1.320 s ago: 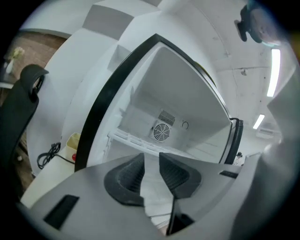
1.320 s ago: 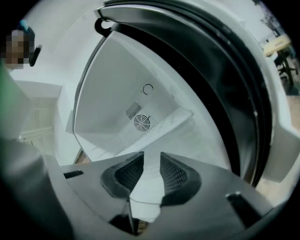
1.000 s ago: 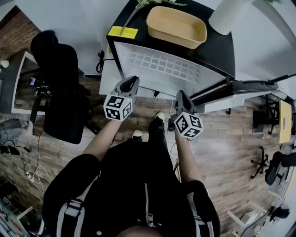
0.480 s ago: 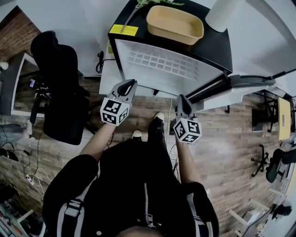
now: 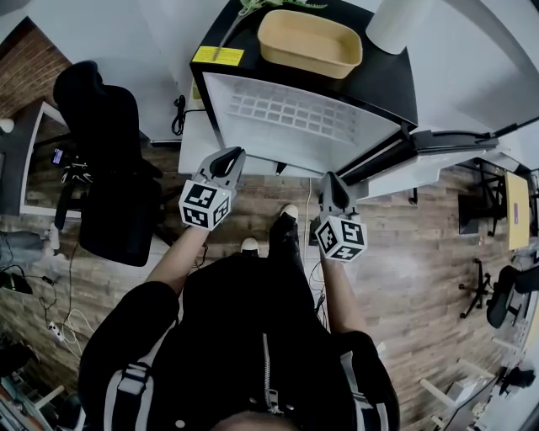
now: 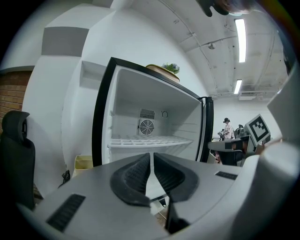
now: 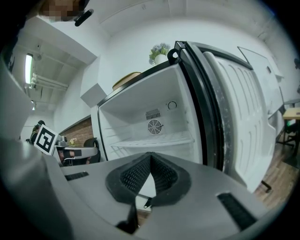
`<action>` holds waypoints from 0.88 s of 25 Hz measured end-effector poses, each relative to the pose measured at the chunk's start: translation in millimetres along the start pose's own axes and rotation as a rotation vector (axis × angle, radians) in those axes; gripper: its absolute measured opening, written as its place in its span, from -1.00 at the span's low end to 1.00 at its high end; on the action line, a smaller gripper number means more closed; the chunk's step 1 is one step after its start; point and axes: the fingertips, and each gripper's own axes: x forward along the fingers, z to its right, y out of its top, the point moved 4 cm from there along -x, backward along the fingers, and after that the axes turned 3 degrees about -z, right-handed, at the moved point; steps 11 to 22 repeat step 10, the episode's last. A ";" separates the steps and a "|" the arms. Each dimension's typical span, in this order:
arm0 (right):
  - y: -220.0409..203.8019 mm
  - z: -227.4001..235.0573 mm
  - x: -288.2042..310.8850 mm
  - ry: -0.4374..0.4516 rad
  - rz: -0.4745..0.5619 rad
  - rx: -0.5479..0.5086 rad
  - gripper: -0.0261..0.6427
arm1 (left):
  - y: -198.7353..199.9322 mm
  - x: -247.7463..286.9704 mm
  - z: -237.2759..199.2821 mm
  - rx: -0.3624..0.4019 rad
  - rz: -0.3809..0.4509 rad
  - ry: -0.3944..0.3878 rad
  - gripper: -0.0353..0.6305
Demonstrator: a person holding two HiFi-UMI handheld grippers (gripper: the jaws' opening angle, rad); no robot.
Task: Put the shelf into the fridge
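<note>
The fridge (image 5: 221, 93) stands open in front of me. A white grid shelf (image 5: 286, 116) lies flat inside it, below the round fan in the back wall; it also shows in the left gripper view as the shelf (image 6: 150, 140) and in the right gripper view as the shelf (image 7: 155, 139). My left gripper (image 5: 226, 160) hangs just before the fridge's lower front edge, shut and empty. My right gripper (image 5: 331, 185) is beside it, also shut with nothing between its pads. In their own views the left gripper (image 6: 151, 155) and right gripper (image 7: 150, 154) point into the compartment.
The fridge door (image 5: 438, 145) swings open to the right. A tan tray (image 5: 307, 42) and a white pot (image 5: 396, 21) sit on the fridge top. A black office chair (image 5: 109, 160) stands at the left on the wooden floor. A person (image 6: 227, 127) stands far off.
Both grippers have drifted slightly back from the fridge front, the left one a little leftward. The shelf has stayed in place inside the fridge.
</note>
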 end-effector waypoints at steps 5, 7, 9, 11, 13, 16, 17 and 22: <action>-2.8 -5.5 0.6 -0.002 -0.005 0.009 -0.90 | -1.2 -3.4 -4.2 -0.014 -0.001 0.002 -0.76; -3.7 -5.7 1.8 -0.003 -0.007 0.012 -0.90 | -1.7 -2.7 -5.3 -0.018 0.000 0.004 -0.76; -5.0 -5.4 2.9 -0.005 -0.010 0.012 -0.90 | -2.3 -1.8 -6.1 -0.022 0.000 0.006 -0.76; -5.7 -5.1 3.4 -0.007 -0.011 0.011 -0.90 | -2.6 -1.4 -6.5 -0.024 0.000 0.008 -0.76; -5.7 -5.1 3.4 -0.007 -0.011 0.011 -0.90 | -2.6 -1.4 -6.5 -0.024 0.000 0.008 -0.76; -5.7 -5.1 3.4 -0.007 -0.011 0.011 -0.90 | -2.6 -1.4 -6.5 -0.024 0.000 0.008 -0.76; -5.7 -5.1 3.4 -0.007 -0.011 0.011 -0.90 | -2.6 -1.4 -6.5 -0.024 0.000 0.008 -0.76; -5.7 -5.1 3.4 -0.007 -0.011 0.011 -0.90 | -2.6 -1.4 -6.5 -0.024 0.000 0.008 -0.76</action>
